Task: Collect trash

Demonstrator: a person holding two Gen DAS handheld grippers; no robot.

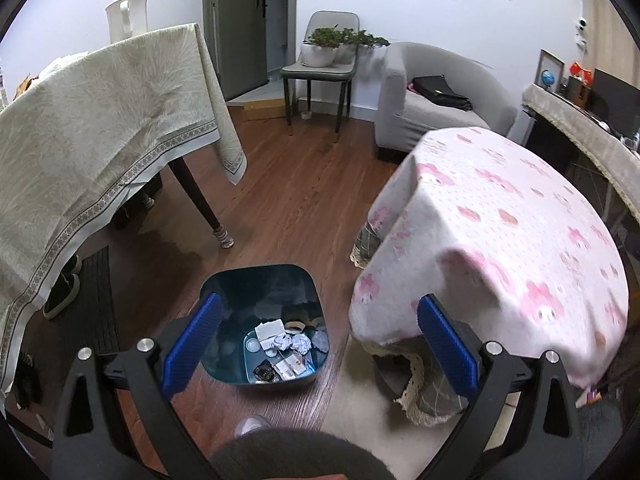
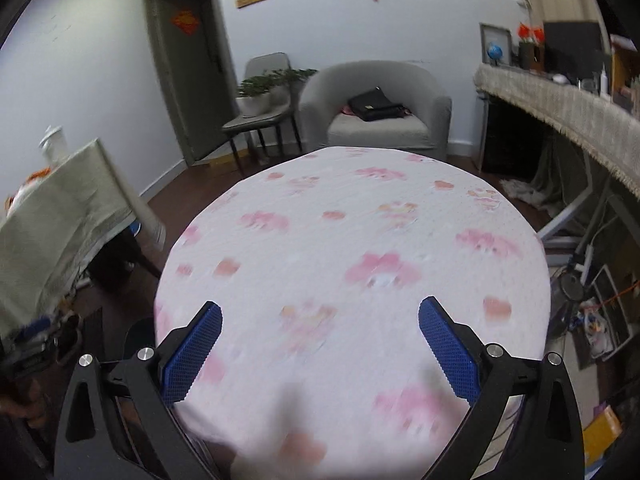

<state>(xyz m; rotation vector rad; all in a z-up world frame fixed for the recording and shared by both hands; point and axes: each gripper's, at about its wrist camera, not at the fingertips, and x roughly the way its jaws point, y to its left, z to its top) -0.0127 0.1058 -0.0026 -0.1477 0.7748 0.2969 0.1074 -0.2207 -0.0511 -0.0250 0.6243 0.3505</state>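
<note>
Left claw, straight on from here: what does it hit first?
Probably the bin: the left claw is open, empty and aimed down at its trash-filled inside. Depth is hard to judge.

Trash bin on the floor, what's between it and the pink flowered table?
In the left wrist view, only a strip of bare wood floor separates the trash bin from the pink flowered table.

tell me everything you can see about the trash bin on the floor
The trash bin is dark teal, squarish with rounded corners, and looks like plastic. It stands upright and lidless on the wood floor beside the pink-clothed table. Inside lie crumpled papers, a white box and small wrappers. The open left tool hovers above, not touching it.
</note>
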